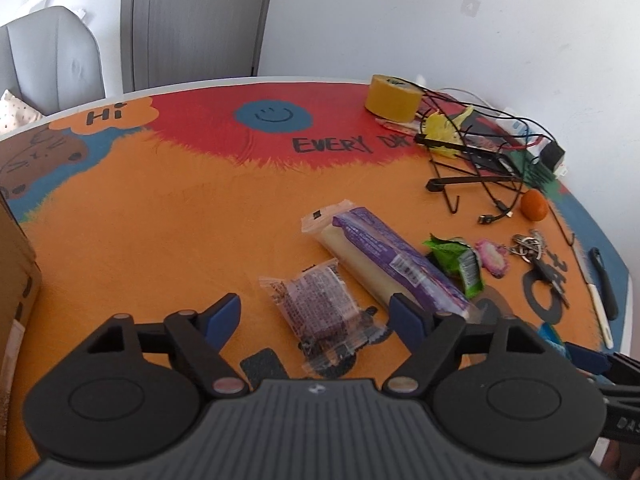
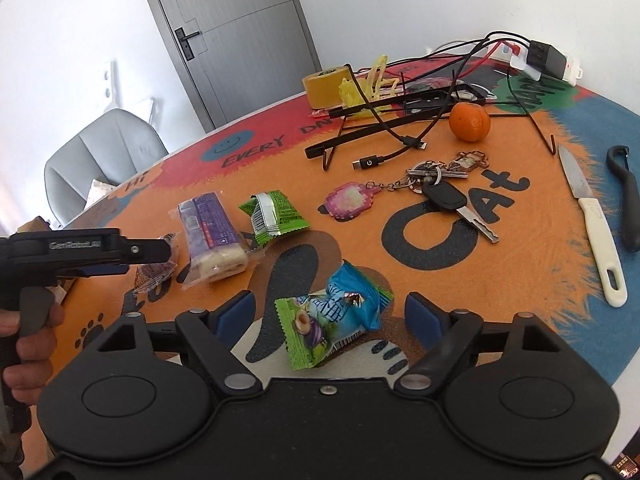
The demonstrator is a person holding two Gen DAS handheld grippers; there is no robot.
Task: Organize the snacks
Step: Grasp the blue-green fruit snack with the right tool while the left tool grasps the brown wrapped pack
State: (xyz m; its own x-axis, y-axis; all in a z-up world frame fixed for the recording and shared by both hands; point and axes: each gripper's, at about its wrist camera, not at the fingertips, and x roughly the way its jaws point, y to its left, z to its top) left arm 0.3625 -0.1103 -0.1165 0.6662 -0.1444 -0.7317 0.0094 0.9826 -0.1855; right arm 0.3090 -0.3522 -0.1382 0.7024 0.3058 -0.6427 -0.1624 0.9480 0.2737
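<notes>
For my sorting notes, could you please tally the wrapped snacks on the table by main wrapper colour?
Purple: 1, the long purple pack
Clear: 1, the clear dark-filled packet
Green: 1, the crumpled green packet
Blue and green: 1, the blue-green packet
Total: 4

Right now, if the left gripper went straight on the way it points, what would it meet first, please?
Probably the clear-wrapped dark snack packet: it lies between the open left gripper fingers, untouched. The long purple packet lies just beyond, though depth is uncertain.

tape roll (image 2: 326, 87) by cables | orange (image 2: 469, 121) | keys (image 2: 440, 188) | knife (image 2: 592, 228) | peeler (image 2: 628, 200) | grey chair (image 2: 100, 156)
</notes>
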